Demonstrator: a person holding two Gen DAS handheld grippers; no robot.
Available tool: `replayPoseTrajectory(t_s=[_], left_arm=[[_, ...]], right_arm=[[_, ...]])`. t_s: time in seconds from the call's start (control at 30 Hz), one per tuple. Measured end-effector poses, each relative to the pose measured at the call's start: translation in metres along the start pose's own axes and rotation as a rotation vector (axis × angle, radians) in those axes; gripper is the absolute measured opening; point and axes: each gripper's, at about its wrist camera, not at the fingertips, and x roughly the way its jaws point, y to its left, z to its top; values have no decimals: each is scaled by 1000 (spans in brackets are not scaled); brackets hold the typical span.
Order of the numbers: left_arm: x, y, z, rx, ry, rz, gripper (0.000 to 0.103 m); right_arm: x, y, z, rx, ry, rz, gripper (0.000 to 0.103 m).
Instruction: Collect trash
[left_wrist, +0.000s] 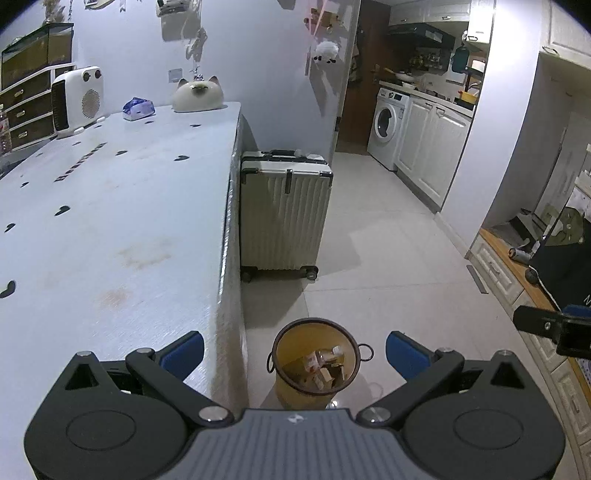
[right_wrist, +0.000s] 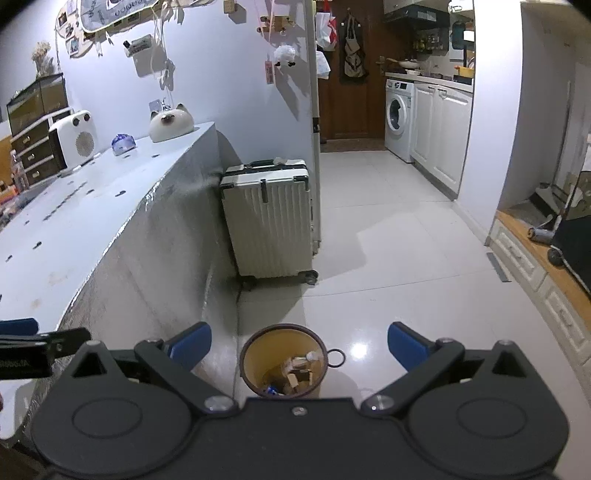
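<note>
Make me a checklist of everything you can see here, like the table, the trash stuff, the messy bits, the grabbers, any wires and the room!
Surface: pale table, stained, with small dark marks on top.
Job's things: yellow trash bin on the floor beside the table's end, with scraps of trash inside.
Clutter: white heater, cat-face ornament and blue packet at the table's far end.
Grippers: left hand-held gripper open, holding nothing; right hand-held gripper open, holding nothing. Both are above the bin.
Cables: nothing seen.
Surroundings: cream suitcase against the table's end, tiled floor, washing machine in the kitchen beyond.
</note>
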Motion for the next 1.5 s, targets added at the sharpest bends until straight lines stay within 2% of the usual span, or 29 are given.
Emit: replayPoseTrajectory(t_s=[0.17, 0.33, 0.57, 0.93, 1.5], left_arm=[[-7, 6, -6, 18, 21, 33, 103], [-16, 13, -11, -2, 13, 20, 103], [-25, 16, -17, 1, 5, 47, 103], [-28, 21, -20, -20, 17, 64, 103], [-27, 19, -21, -20, 27, 82, 103]], right_arm=[[-5, 6, -2, 2, 19, -3, 103], [-10, 12, -6, 3, 23, -4, 103], [-15, 19, -14, -19, 42, -14, 103], [-20, 24, -23, -49, 54, -27, 103], [-19, 30, -21, -67, 52, -38, 103]])
